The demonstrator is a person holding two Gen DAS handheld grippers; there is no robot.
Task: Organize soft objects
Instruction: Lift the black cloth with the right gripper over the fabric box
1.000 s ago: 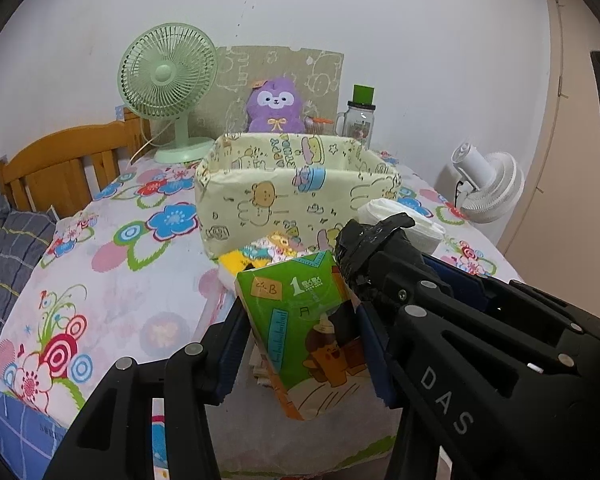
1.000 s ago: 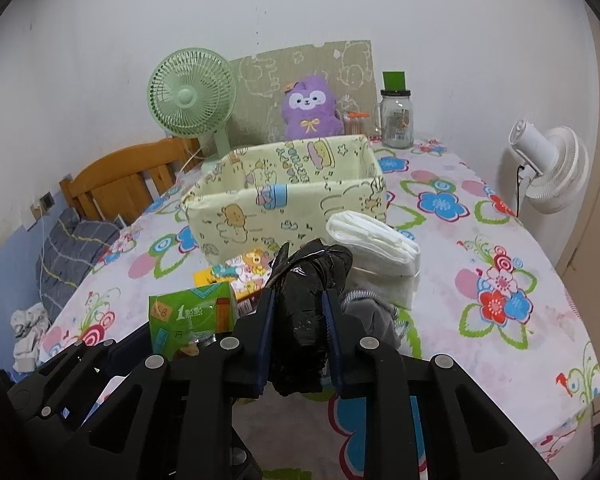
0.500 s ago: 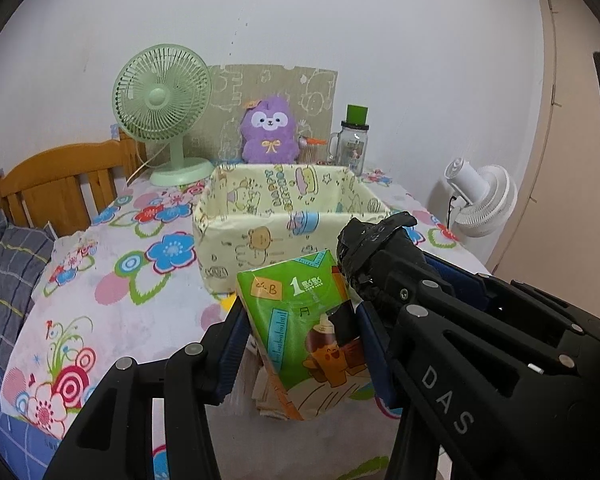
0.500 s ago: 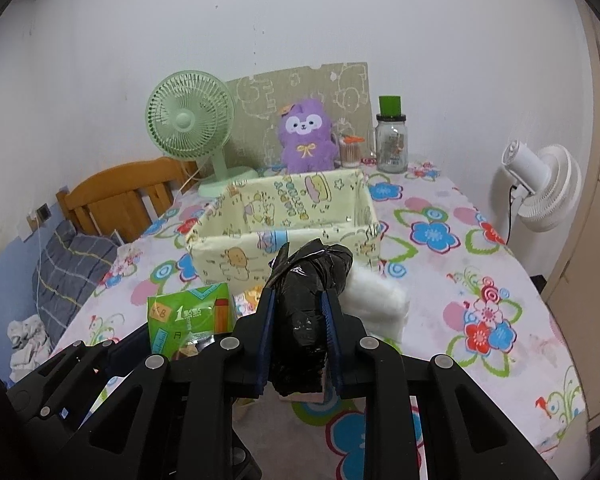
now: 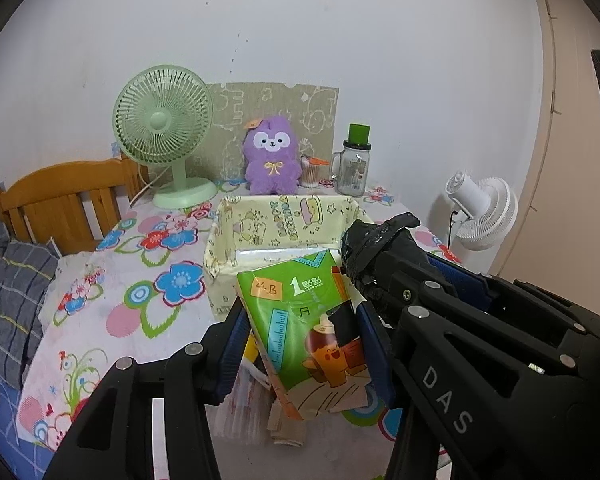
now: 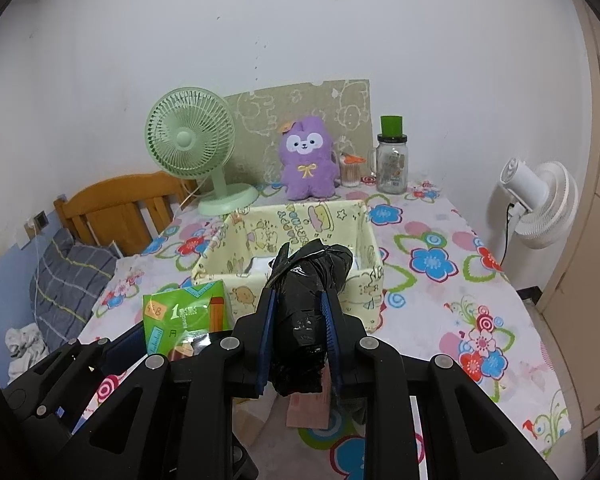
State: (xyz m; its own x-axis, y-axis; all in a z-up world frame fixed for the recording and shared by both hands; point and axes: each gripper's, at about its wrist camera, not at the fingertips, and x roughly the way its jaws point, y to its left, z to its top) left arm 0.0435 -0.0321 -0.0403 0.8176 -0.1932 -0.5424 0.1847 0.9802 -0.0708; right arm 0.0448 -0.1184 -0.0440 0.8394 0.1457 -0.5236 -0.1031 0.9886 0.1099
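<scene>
the green tissue pack (image 5: 308, 332) is up in the air, squeezed between the two blue pads of the left gripper (image 5: 300, 340). it hangs over the near edge of the table (image 5: 112, 300), just in front of the yellow cloth box (image 5: 276, 232). the black plastic bundle (image 6: 304, 312) is pinched tight in the right gripper (image 6: 298, 330), also off the table and close beside the tissue pack. its top leans toward the near wall of the box.

the box sits in the middle of the table with its top open. something pale lies flat on its floor, but it is hard to tell what. under the two grippers, near the table's front edge, a few more flat soft things (image 5: 256, 392) lie in a little pile.

this looks like the carrying step: both soft things are picked up and on their way to the box. next, each gripper needs to go forward and over the near wall, come down inside, and then let go. the two grippers are very close together, so one may have to go first so they don't bump. the tissue pack is squishy and tilted, so it could slip.

at the far edge stand a green fan (image 5: 164, 128), a purple plush toy (image 5: 272, 156) and a glass jar (image 5: 354, 164).
</scene>
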